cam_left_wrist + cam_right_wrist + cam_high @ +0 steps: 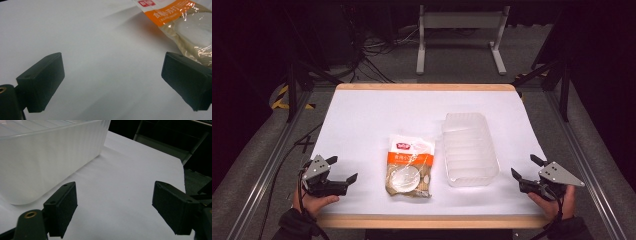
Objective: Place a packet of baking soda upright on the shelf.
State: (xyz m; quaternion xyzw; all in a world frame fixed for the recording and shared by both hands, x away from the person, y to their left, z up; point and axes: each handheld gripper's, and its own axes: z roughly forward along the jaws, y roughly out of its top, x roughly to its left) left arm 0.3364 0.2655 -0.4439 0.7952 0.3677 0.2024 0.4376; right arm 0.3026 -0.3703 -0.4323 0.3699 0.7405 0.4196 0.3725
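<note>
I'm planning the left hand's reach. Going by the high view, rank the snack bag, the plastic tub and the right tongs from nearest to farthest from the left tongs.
1. Snack bag: just right of the left tongs, table centre.
2. Plastic tub: beyond the bag, right of centre.
3. Right tongs: at the table's far right edge.

The snack bag's [180,22] lettering is too small to read.

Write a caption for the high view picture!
Two open grippers wait beside a snack bag and clear box.
</note>
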